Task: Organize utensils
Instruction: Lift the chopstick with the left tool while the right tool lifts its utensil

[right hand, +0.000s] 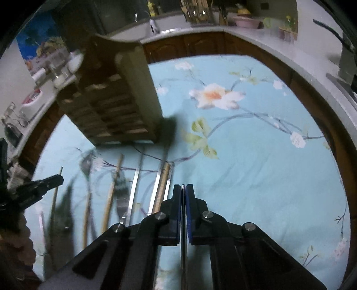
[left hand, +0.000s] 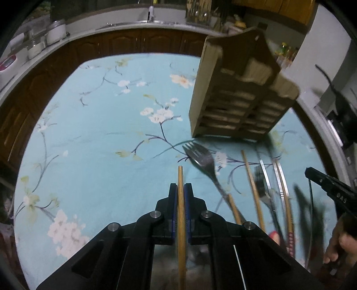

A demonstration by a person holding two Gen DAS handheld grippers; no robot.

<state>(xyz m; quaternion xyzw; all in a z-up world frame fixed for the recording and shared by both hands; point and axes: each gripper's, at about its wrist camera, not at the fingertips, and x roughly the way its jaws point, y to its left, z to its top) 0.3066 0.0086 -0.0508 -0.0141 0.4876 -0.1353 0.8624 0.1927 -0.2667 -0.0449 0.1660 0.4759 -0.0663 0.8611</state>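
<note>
My left gripper (left hand: 181, 188) is shut on a wooden chopstick (left hand: 181, 214), held above the floral tablecloth. My right gripper (right hand: 183, 189) is shut on a thin metal utensil handle (right hand: 183, 245); which utensil it is does not show. A slatted wooden utensil holder (left hand: 238, 98) stands on the table ahead; it also shows in the right wrist view (right hand: 118, 100). On the cloth in front of it lie a metal fork (left hand: 202, 159), wooden chopsticks (left hand: 253, 189), another fork (left hand: 264, 191) and metal chopsticks (left hand: 281, 185). The right gripper shows at the right edge (left hand: 330, 189).
The table (left hand: 100, 133) has a blue floral cloth. A kitchen counter (left hand: 125, 24) with jars (left hand: 55, 31) curves behind it. A pink bowl (right hand: 246, 21) sits on the far counter. The left gripper shows at the left edge (right hand: 38, 187).
</note>
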